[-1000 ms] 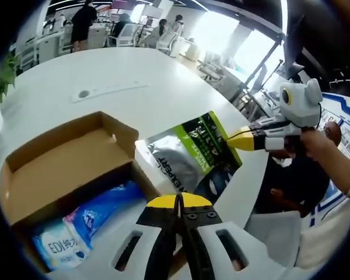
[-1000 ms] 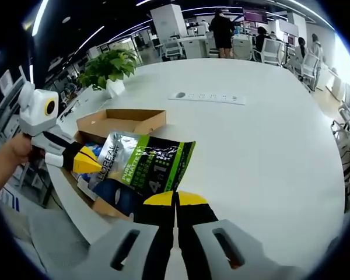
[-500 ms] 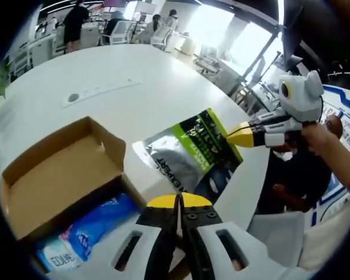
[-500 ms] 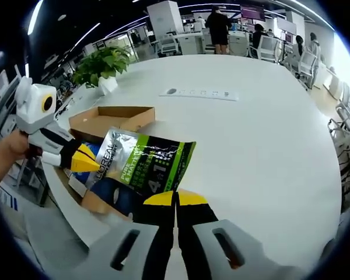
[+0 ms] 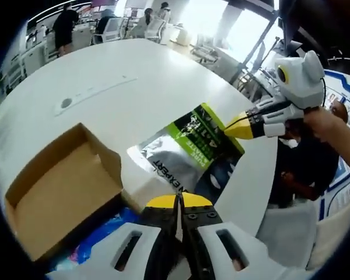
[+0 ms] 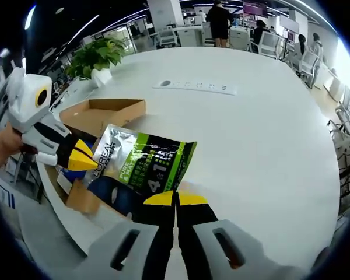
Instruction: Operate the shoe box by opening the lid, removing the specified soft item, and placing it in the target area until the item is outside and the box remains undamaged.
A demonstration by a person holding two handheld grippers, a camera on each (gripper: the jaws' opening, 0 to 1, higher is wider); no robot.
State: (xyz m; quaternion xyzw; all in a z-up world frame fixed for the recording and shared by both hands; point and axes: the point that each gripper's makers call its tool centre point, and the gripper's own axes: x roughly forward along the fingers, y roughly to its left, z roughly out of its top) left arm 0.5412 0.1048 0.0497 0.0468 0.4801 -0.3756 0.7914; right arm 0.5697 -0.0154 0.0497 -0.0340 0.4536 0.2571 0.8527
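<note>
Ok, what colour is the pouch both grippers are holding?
The pouch is silver at one end, bright green across the middle, dark blue at the other; clearest in the right gripper view.

Your left gripper (image 5: pixel 179 201) hides the near end of the green and silver pouch (image 5: pixel 193 153), and your right gripper (image 6: pixel 175 200) covers its other end. Inside the shoe box (image 5: pixel 58 192), the blue pack (image 5: pixel 99 238) peeks out only a little. The small words on the pouch are too blurry to read.
</note>
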